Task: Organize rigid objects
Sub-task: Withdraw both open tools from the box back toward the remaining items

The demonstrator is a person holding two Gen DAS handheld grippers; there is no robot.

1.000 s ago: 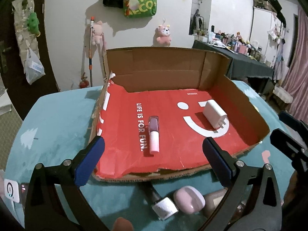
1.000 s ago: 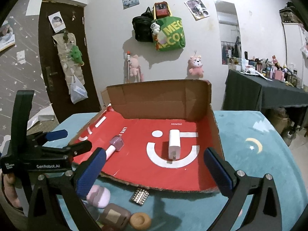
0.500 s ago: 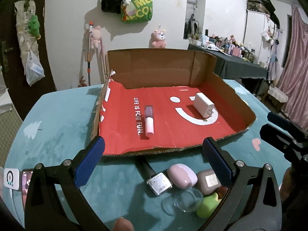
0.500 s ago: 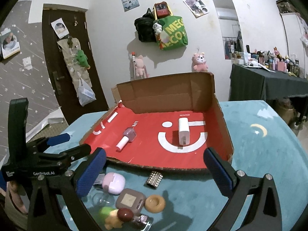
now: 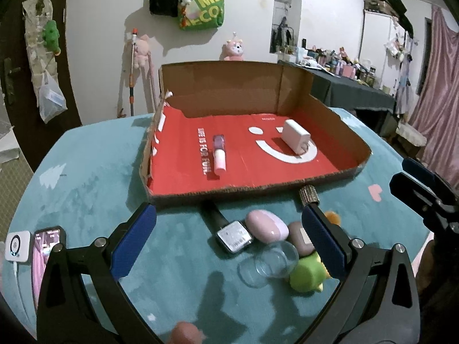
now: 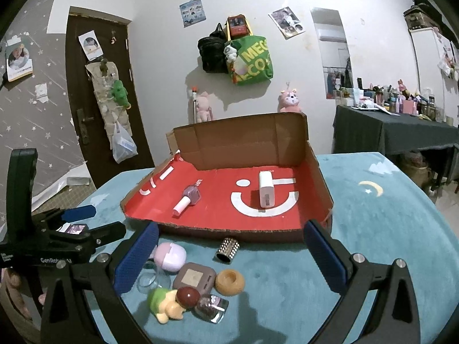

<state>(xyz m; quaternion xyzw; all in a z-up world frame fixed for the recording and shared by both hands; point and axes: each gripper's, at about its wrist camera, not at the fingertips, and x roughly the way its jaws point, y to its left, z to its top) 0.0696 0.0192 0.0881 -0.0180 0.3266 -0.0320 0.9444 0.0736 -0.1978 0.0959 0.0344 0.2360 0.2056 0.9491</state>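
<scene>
An open cardboard box with a red floor (image 5: 246,169) (image 6: 218,218) lies on the teal table. Inside it lie a purple-capped tube (image 5: 219,154) (image 6: 187,199) and a white charger block (image 5: 295,137) (image 6: 266,192). In front of the box is a cluster: a nail polish bottle (image 5: 226,229), a pink case (image 5: 266,226) (image 6: 169,256), a brown square case (image 6: 195,279), a clear glass (image 5: 269,262), a green toy (image 5: 307,275) (image 6: 165,304), a studded metal cylinder (image 6: 227,249) and a tan ring (image 6: 229,281). My left gripper (image 5: 229,246) and my right gripper (image 6: 229,261) are both open, empty, above the cluster.
A phone and a white device (image 5: 17,248) lie at the table's left edge. A dark-covered side table with bottles (image 6: 396,120) stands at the right. Bags and plush toys hang on the back wall (image 6: 246,60). A dark door (image 6: 94,91) is at the left.
Both grippers have pulled back from the box and risen, so the cluster of small objects in front of the box has come into fuller view. Both stayed open.
</scene>
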